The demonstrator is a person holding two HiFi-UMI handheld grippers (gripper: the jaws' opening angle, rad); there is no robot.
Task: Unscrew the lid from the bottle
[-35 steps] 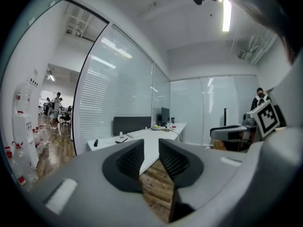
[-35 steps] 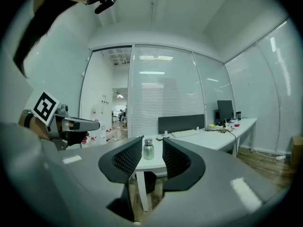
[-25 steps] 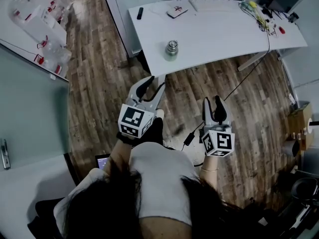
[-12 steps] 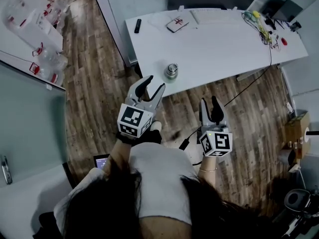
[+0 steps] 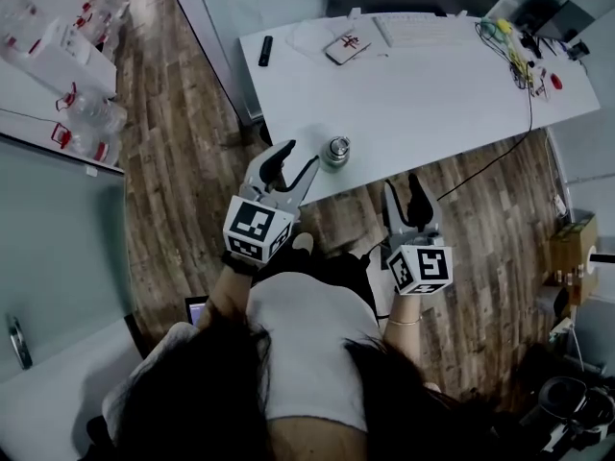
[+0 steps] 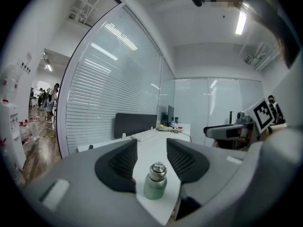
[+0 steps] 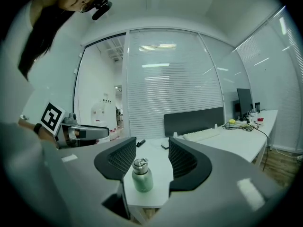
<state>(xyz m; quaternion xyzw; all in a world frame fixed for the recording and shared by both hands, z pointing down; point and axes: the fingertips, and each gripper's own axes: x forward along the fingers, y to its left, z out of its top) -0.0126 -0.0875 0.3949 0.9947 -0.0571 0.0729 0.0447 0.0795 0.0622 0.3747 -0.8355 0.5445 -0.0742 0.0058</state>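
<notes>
The left hand-held gripper (image 5: 297, 158) was part open with nothing between its pads; its jaws had just been opening. The right hand-held gripper (image 5: 403, 192) was also part open and empty, and its jaws had just been opening too, the wider of the pair. Both pointed roughly level toward the bottle (image 5: 335, 151), which stood upright on the white tabletop (image 5: 423, 99), very near its front edge, lid (image 5: 337, 145) on. The left tips were just beside the bottle and touched nothing; the right tips were short of the edge, further from it.

Further out on the tabletop lay a keyboard (image 5: 423, 29), a bundle of cables (image 5: 514, 46) and a small black remote (image 5: 265, 51), all well apart from the bottle. A wooden floor (image 5: 183, 161) lay below the edge.

The likeliest slip, in my judgement, was a jaw tip knocking the bottle before the pads were either side of it: so close to the edge, it could topple onto the floor. The lid looked smooth and rounded, so pads closed on it might slide instead of turning it. If the body were held too loosely, bottle and lid would spin together.

Each gripper view framed the bottle in the gap between its own jaws, as if already enclosed; only the head view showed it lay ahead of both. The gripper views, in turn, showed the green body and metal cap, which the head view gave only as a small round top
</notes>
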